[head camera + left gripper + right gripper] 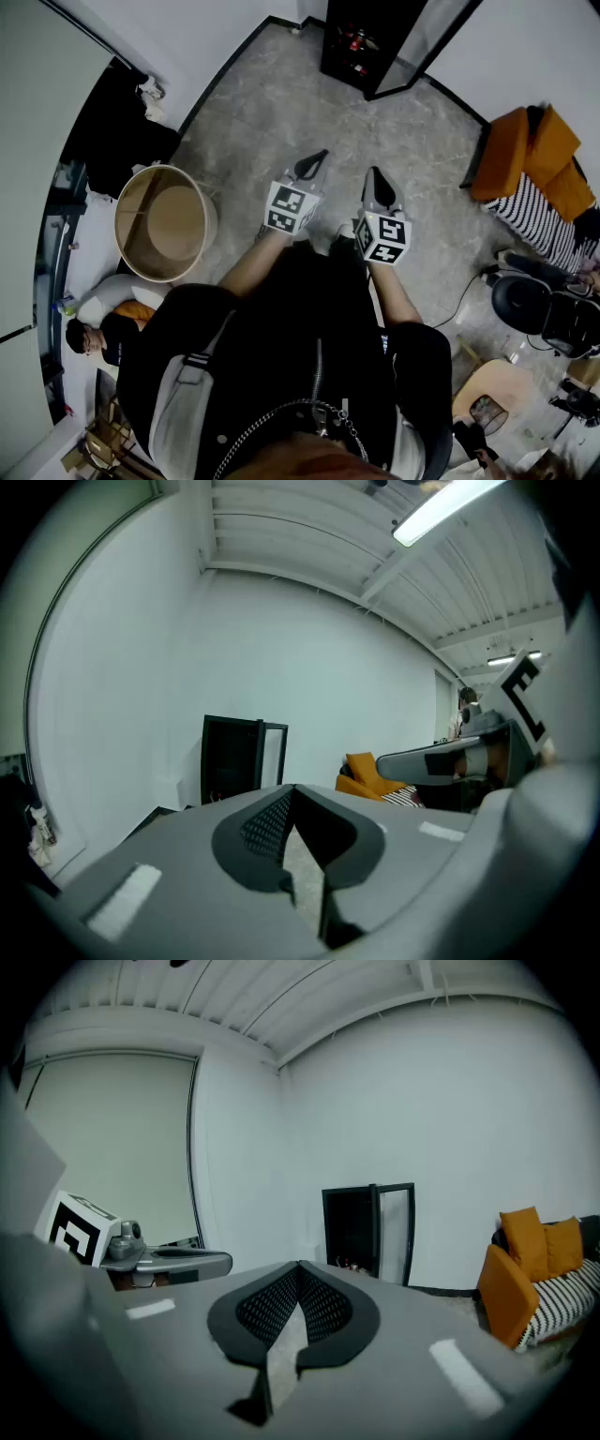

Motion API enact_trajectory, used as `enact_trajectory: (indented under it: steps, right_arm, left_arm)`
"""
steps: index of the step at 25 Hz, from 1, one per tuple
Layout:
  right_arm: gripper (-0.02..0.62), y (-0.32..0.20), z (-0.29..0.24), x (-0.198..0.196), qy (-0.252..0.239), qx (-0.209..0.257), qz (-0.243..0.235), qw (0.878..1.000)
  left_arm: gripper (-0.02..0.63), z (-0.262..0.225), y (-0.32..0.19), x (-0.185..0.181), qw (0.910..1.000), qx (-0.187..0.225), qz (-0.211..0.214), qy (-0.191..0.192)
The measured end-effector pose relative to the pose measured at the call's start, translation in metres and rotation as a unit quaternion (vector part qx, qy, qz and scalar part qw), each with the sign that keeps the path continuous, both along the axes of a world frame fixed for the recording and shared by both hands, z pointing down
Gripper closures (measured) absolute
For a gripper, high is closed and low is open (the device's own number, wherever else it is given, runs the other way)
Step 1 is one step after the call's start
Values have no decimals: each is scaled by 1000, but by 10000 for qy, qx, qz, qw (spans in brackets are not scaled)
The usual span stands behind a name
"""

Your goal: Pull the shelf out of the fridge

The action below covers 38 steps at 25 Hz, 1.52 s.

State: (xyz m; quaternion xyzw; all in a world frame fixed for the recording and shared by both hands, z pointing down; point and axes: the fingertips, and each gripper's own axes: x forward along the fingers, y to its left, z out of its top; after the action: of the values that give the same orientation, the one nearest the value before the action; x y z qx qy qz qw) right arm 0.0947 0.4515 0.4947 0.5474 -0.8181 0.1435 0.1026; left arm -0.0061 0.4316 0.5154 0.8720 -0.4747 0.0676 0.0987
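Note:
A black fridge stands against the far wall with its glass door swung open. Something red sits inside on a shelf I cannot make out clearly. The fridge also shows far off in the left gripper view and in the right gripper view. My left gripper and right gripper are held side by side in front of the person's body, several steps short of the fridge and pointing towards it. Both have their jaws shut with nothing between them.
A big round cardboard drum stands on the floor at the left. An orange sofa with a striped cushion is at the right, with a black chair and a wooden stool nearer. A person sits at the lower left.

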Motion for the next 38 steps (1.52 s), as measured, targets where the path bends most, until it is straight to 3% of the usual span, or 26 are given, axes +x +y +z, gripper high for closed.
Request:
enact_trajectory:
  steps: [9, 13, 21, 38]
  right_arm:
    - [606, -23, -13, -30, -17, 186, -86, 9998]
    - [606, -32, -17, -39, 245, 292, -269, 9989]
    - [606, -47, -12, 5, 322, 28, 34, 9995]
    - [606, -161, -11, -29, 221, -110, -208, 9995]
  left_arm:
    - [603, -15, -20, -25, 9997, 119, 179, -92]
    - [603, -16, -29, -39, 9992, 230, 306, -127]
    - [603, 0, -51, -14, 9984, 0, 552, -144]
    - [603, -9, -163, -45, 9993, -109, 298, -177]
